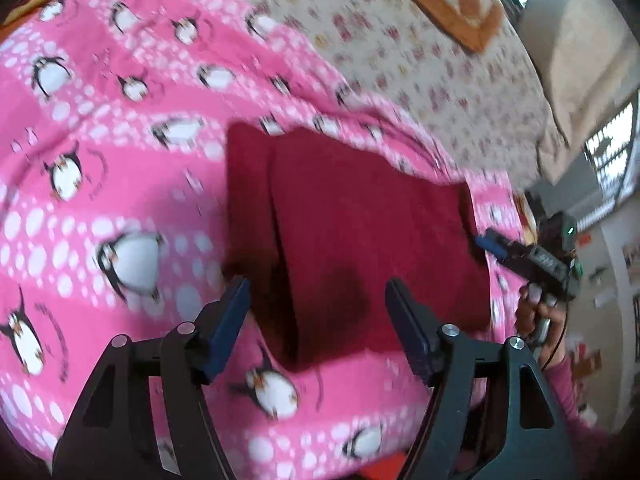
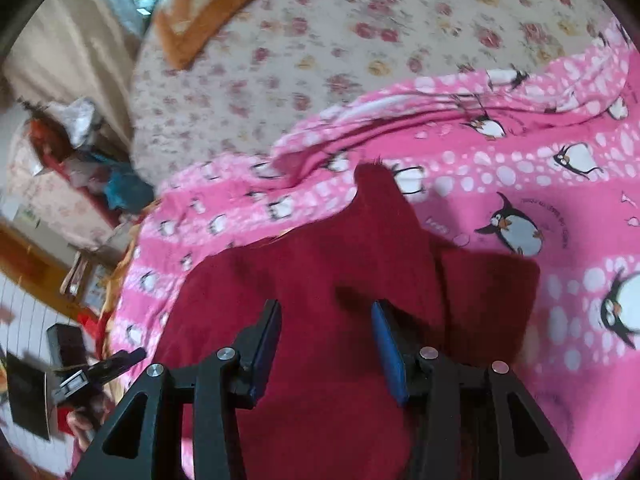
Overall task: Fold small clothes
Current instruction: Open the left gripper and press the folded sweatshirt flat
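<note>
A dark red garment point(image 1: 360, 208) lies folded on a pink penguin blanket point(image 1: 100, 160), with a fold line running down its left part. My left gripper point(image 1: 316, 284) hovers open over the garment's near edge, nothing between its blue pads. At the garment's right edge is my right gripper point(image 1: 486, 240), held by a person's hand point(image 1: 532, 308). In the right wrist view the red garment point(image 2: 304, 272) fills the lower middle, one corner pointing away. My right gripper point(image 2: 326, 306) stands open just above it, holding nothing. The left gripper point(image 2: 132, 356) shows at the lower left.
The pink blanket point(image 2: 520, 160) is spread over a floral bedsheet point(image 2: 320, 40) on a bed. An orange patterned cushion point(image 1: 452, 4) lies at the far end. Beside the bed are cluttered shelves and bags point(image 2: 80, 152) and a window point(image 1: 612, 148).
</note>
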Demonstrator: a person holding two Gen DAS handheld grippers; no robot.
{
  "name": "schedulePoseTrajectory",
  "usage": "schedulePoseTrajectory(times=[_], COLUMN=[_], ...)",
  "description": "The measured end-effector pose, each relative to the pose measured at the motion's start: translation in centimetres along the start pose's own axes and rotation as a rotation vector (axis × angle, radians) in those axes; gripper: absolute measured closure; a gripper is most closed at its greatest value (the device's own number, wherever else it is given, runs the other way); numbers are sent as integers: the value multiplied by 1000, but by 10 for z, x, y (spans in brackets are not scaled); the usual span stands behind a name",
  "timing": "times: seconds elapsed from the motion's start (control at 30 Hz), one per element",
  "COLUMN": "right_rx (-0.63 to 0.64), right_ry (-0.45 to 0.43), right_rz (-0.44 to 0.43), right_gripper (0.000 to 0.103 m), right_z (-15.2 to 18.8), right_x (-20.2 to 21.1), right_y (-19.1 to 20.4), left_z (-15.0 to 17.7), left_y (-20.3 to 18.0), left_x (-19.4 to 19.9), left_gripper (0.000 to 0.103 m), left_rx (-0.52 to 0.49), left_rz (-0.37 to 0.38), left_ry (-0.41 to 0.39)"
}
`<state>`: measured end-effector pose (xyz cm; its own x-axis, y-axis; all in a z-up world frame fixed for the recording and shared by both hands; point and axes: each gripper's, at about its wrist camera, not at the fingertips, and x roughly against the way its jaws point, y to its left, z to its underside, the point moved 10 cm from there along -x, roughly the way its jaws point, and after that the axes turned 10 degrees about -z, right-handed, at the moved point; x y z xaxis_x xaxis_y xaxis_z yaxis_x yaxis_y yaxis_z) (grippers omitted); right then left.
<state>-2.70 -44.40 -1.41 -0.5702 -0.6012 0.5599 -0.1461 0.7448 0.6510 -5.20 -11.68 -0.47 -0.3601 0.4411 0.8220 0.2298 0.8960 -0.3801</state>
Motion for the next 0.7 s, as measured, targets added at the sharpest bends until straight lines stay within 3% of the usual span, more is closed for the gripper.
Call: schedulePoseTrajectory(times=[0.1,0.3,0.37,0.43,0.5,0.6,0.7], right_rx=[55,102,82,73,96,151,175], right_ry=[33,74,93,121,132,119,95], right_rz=[4,20,17,9,40,79,64], right_gripper=[35,35,36,46,67,90,97], right_z=[30,92,107,114,115,109,102], right_x=[24,55,49,34,19,18,40], right_y=[15,24,20,16,13,17,27], left_z=[22,44,44,40,36,33,35], left_y=[-9,-21,-24,-20,-15,-5,4], left_x=[-5,-13,-19,-25,-26,-12,7], left_gripper=[33,36,56,80,93,95,96], left_rx=[-37,-104,-150,-190,-192,-189,-180], left_rz=[41,77,39,-11,-29,-46,-34], left_ry=[50,79,73,63,52,17,-22])
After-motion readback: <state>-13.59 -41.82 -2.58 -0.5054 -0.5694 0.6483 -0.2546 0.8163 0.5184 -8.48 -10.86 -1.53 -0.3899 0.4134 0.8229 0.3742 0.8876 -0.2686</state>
